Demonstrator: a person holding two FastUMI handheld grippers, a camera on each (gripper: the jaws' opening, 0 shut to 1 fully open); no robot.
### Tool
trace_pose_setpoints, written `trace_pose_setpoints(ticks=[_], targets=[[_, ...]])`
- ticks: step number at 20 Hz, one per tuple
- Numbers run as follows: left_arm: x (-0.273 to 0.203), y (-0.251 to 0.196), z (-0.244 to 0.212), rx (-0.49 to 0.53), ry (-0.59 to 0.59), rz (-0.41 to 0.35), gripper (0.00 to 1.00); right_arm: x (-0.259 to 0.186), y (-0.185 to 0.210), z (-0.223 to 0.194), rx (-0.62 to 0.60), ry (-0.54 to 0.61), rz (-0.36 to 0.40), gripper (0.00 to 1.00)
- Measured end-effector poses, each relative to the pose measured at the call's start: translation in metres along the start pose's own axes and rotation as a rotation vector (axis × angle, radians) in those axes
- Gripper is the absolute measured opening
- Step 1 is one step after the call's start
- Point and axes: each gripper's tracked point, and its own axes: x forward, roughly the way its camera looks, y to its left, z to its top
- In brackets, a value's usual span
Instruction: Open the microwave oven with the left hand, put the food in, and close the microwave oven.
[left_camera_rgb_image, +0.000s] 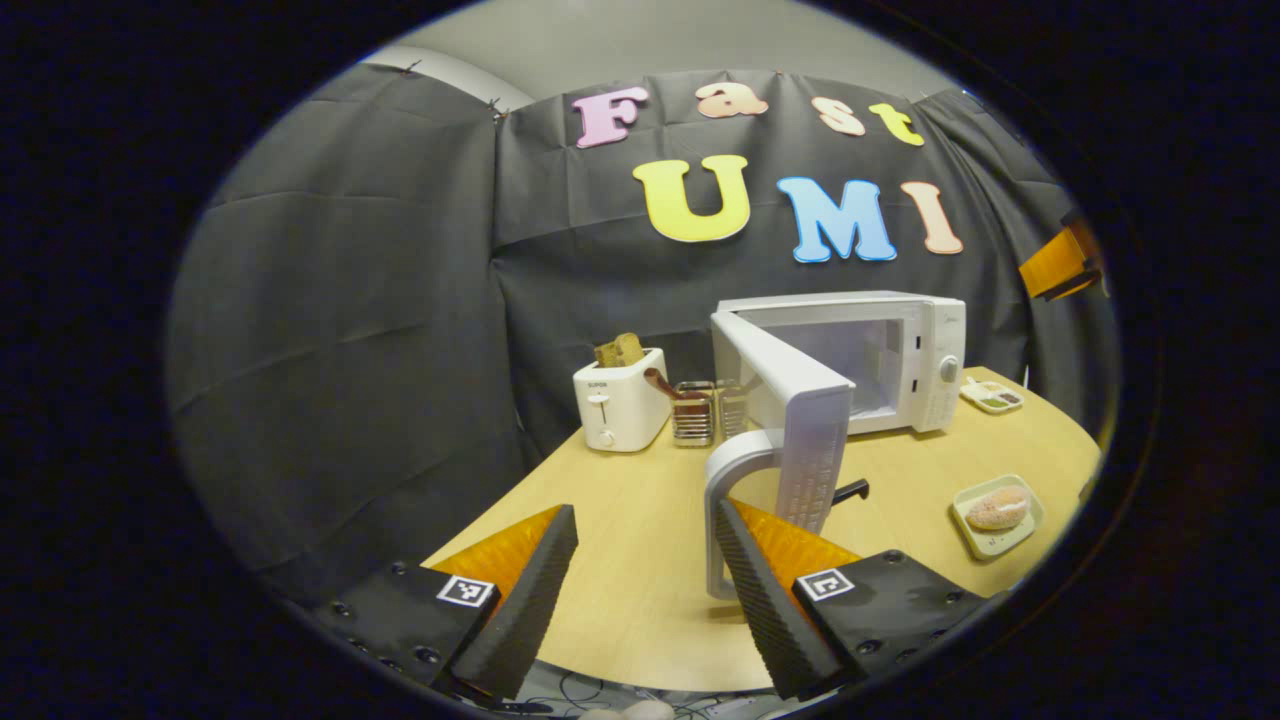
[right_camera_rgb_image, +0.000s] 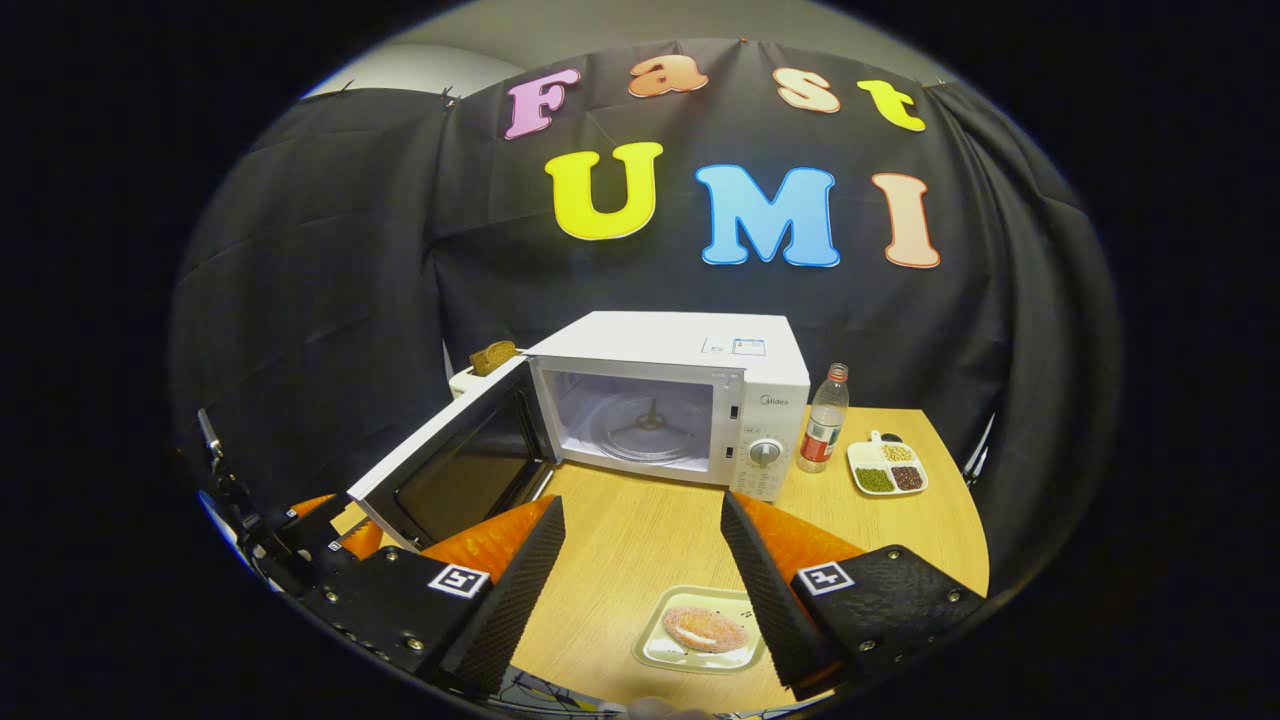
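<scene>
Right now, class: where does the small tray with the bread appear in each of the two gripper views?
Left gripper view: the tray with the bread lies at lower right on the table.
Right gripper view: bottom centre, between the right gripper's fingers.
Shared landmark: the open microwave oven.

Even, fairly bright light from overhead; soft short shadows under the microwave (right_camera_rgb_image: 680, 400) on the table (right_camera_rgb_image: 620, 540). Both pictures sharp at centre, strongly bent toward the edges, faint glare on the tabletop.
</scene>
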Motion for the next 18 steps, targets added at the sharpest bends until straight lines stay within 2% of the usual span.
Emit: trace_pose_setpoints(ticks=[4, 5, 6, 7, 9, 10, 12, 14, 15, 17, 18], targets=[[-0.013, 0.008, 0.02, 0.004, -0.01, 0.009, 0.94, -0.002, 0.003, 0.002, -0.037, -0.049, 0.008, 0.96], [-0.02, 0.006, 0.03, -0.005, -0.025, 0.001, 0.98, -0.003, 0.002, -0.001, -0.066, -0.064, 0.01, 0.96], [-0.027, 0.003, 0.042, -0.005, -0.033, -0.008, 0.9, -0.003, -0.002, -0.007, -0.113, -0.074, 0.009, 0.96], [-0.032, 0.003, 0.051, -0.002, -0.042, -0.01, 0.92, -0.002, -0.01, -0.018, -0.161, -0.068, -0.003, 0.96], [-0.043, -0.008, 0.077, -0.002, -0.069, -0.041, 0.98, -0.003, -0.024, -0.052, -0.224, -0.03, -0.014, 0.96], [-0.046, -0.016, 0.092, -0.002, -0.09, -0.059, 0.94, -0.003, -0.031, -0.071, -0.238, -0.002, -0.021, 0.96], [-0.047, -0.036, 0.12, 0.0, -0.119, -0.097, 0.98, 0.001, -0.044, -0.111, -0.263, 0.06, -0.021, 0.96], [-0.045, -0.057, 0.14, -0.003, -0.14, -0.137, 0.98, 0.008, -0.05, -0.145, -0.291, 0.111, -0.003, 0.96], [-0.042, -0.067, 0.151, -0.005, -0.148, -0.149, 0.94, 0.012, -0.053, -0.163, -0.308, 0.138, 0.01, 0.96], [-0.035, -0.085, 0.167, -0.011, -0.173, -0.16, 0.98, 0.024, -0.055, -0.191, -0.331, 0.177, 0.039, 0.96], [-0.031, -0.094, 0.172, -0.013, -0.175, -0.164, 0.94, 0.03, -0.057, -0.203, -0.336, 0.195, 0.056, 0.96]])
